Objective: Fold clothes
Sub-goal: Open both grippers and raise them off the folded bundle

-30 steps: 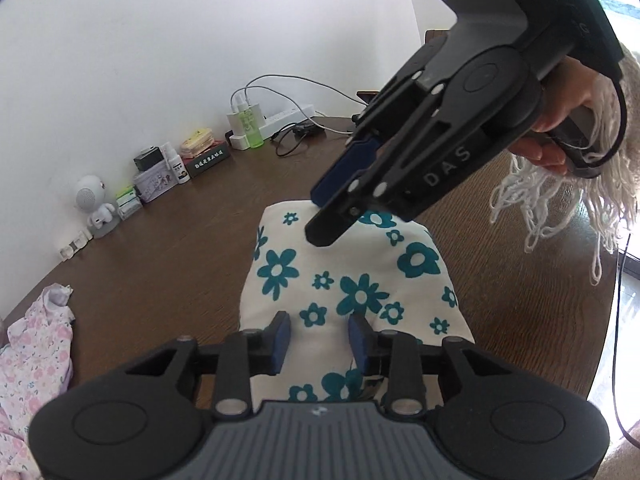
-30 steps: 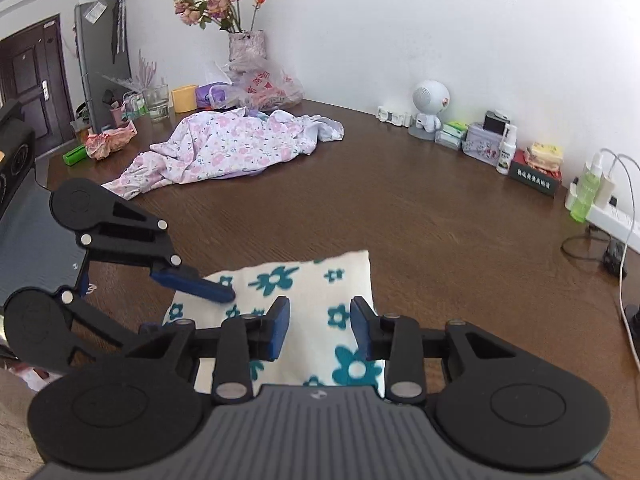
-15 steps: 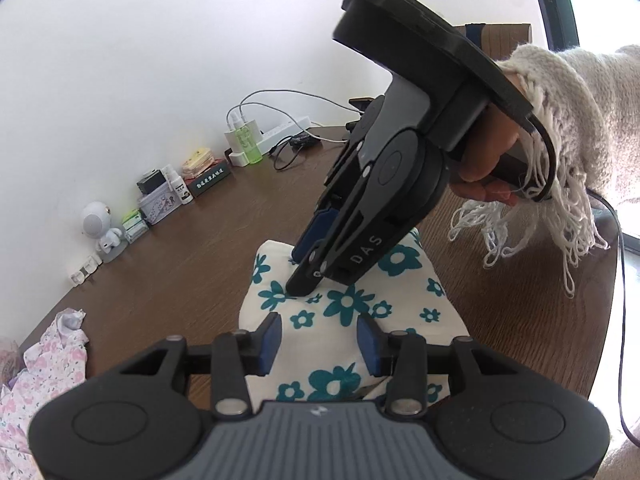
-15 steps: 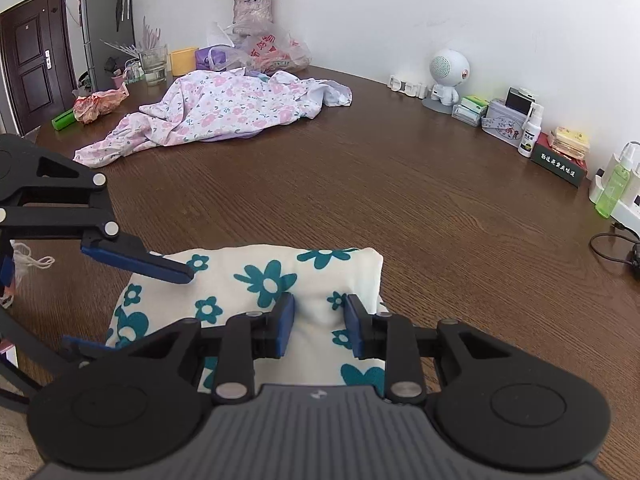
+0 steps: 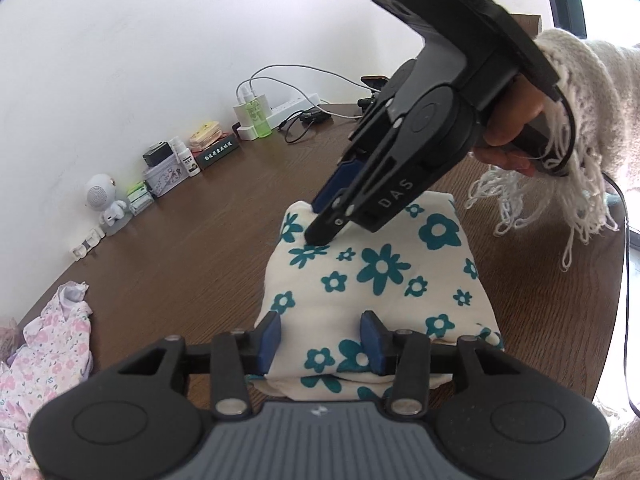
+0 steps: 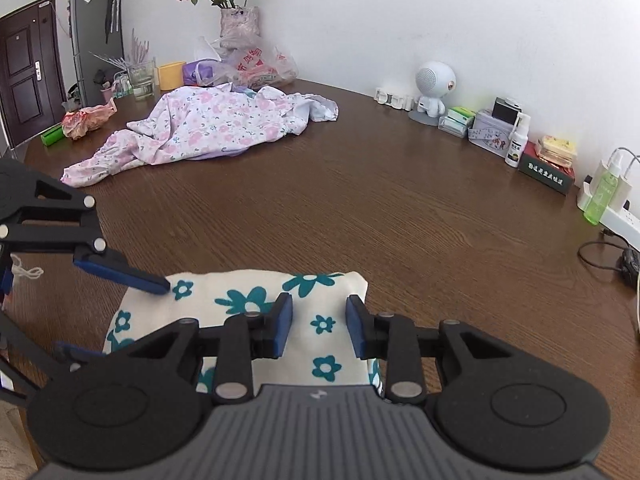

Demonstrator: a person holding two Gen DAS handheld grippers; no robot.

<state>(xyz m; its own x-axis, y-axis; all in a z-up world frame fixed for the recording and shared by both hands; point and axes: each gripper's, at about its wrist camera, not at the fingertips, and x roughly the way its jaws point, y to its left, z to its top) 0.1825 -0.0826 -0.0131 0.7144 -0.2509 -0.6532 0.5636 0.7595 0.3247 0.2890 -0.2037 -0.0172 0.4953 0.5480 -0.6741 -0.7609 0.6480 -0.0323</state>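
A folded cream cloth with teal flowers point(image 5: 380, 272) point(image 6: 240, 300) lies flat on the brown wooden table point(image 6: 360, 200) near its front edge. My left gripper point(image 5: 321, 338) hovers over the cloth's near end. Its jaws are opening, the cloth lies below and between the pads, and they do not press on it. One of its blue fingers point(image 6: 120, 274) reaches over the cloth's left corner in the right wrist view. My right gripper point(image 6: 319, 326) point(image 5: 318, 224) stands open, tips down on the cloth's far left corner, with flat cloth showing between its pads.
A crumpled pink floral garment point(image 6: 208, 124) point(image 5: 44, 344) lies farther along the table. Along the wall stand a white robot figure point(image 6: 434, 88), small boxes, a green bottle point(image 6: 604, 196), a power strip and cables. A flower vase point(image 6: 238, 24) and bags fill the far corner.
The right gripper has come down from above the cloth until its tips rest on the far left corner. The left gripper's jaws have spread wider over the near end.
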